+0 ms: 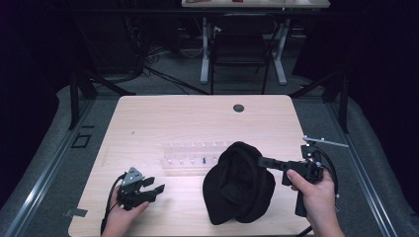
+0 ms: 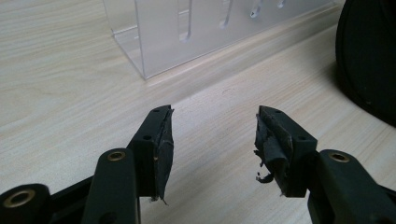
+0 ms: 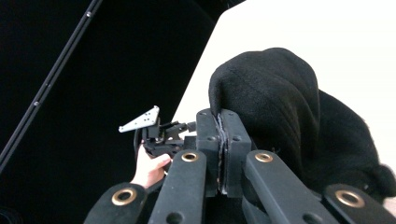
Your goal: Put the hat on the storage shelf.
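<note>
At the lower left of the high view, the left gripper (image 1: 148,190) is held low over the table (image 1: 148,118), its jaws spread wide with nothing between them. The black knit hat (image 1: 239,185) lies to its right, at lower centre. The hat's upper edge is pinched by the closed right gripper (image 1: 263,160), which is nearer.

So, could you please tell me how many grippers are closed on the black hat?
1: the right gripper pinches the black hat at its upper right edge; the left gripper rests open, apart from it.
</note>
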`<state>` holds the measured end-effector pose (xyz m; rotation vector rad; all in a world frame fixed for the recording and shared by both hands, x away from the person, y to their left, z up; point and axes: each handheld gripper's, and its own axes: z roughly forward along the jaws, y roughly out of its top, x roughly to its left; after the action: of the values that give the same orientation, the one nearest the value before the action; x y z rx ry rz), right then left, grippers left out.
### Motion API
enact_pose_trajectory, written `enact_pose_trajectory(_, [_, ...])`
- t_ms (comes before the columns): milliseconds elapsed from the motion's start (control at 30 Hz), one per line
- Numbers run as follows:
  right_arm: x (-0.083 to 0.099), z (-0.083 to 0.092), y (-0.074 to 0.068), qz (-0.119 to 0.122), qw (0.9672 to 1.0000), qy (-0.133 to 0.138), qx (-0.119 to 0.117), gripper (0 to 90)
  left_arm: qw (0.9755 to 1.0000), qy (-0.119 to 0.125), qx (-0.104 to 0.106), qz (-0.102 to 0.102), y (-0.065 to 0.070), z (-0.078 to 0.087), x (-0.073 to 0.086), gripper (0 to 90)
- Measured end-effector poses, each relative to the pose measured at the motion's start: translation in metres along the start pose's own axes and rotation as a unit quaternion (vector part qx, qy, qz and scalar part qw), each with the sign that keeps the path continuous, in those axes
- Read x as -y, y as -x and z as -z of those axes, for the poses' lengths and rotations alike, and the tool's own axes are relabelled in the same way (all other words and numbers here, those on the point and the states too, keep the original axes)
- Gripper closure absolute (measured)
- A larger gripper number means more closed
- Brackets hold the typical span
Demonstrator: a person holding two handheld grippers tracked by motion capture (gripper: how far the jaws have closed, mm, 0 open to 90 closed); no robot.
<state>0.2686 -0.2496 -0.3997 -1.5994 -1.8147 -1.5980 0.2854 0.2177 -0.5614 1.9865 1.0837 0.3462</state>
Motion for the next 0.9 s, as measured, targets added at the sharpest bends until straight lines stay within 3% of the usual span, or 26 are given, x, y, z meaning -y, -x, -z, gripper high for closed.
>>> enact_pose_trajectory(267, [-0.008, 0.007, -0.015, 0.01, 0.9997, 0.021, -0.01, 88.7, 1.0, 0.0, 0.0, -0.002, 0.0, 0.0, 0.0, 46.8])
enact_pose_trajectory(667, [-0.023, 0.021, -0.025, 0.009, 0.9983, 0.051, -0.026, 88.7, 1.0, 0.0, 0.0, -0.004, 0.0, 0.0, 0.0, 46.8])
enact_pose_trajectory(900, [-0.032, 0.019, -0.033, 0.012, 0.9972, 0.065, -0.035, 88.7, 1.0, -0.001, 0.001, -0.005, 0.0, 0.0, -0.001, 46.8])
